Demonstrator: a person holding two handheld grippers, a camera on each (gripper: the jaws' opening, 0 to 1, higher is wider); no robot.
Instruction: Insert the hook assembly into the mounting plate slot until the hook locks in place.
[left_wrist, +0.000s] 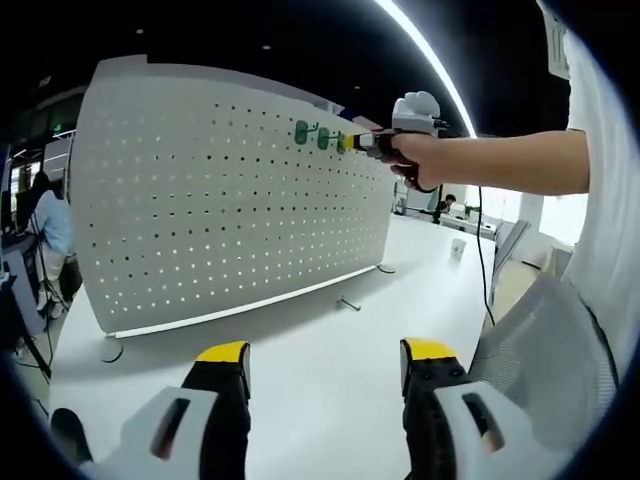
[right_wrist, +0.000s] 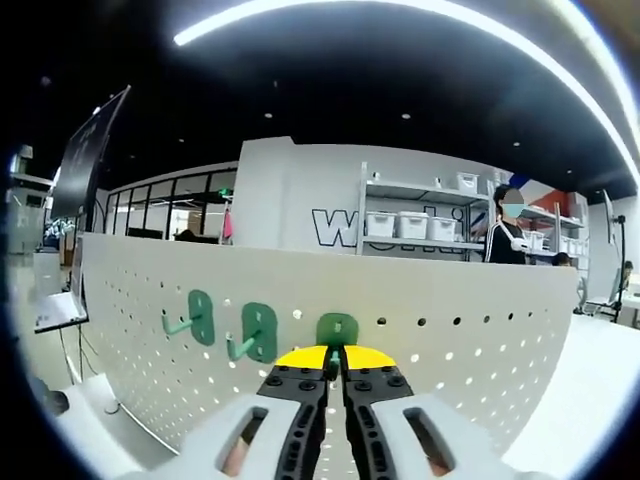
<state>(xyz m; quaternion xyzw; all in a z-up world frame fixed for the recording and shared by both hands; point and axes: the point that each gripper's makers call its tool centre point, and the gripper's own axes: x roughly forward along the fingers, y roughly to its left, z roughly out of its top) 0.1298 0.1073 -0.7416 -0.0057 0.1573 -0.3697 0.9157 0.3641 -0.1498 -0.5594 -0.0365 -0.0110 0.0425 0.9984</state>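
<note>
A white pegboard (left_wrist: 220, 200) stands upright on the white table (left_wrist: 320, 370). Two green hooks (left_wrist: 301, 131) hang near its top right. In the right gripper view they are the left hook (right_wrist: 200, 316) and the middle hook (right_wrist: 258, 331), prongs pointing out. A third green hook (right_wrist: 338, 328) sits flat against the pegboard (right_wrist: 480, 340), and my right gripper (right_wrist: 335, 358) is shut on its prong. The left gripper view shows the right gripper (left_wrist: 350, 142), held in a hand, touching the board's upper right. My left gripper (left_wrist: 326, 352) hangs open low over the table.
A small metal peg (left_wrist: 348, 303) lies on the table by the board's foot. A paper cup (left_wrist: 458, 248) stands further back. A person (left_wrist: 45, 215) sits at far left. Behind the board are shelves with white bins (right_wrist: 400, 222) and another person (right_wrist: 505, 235).
</note>
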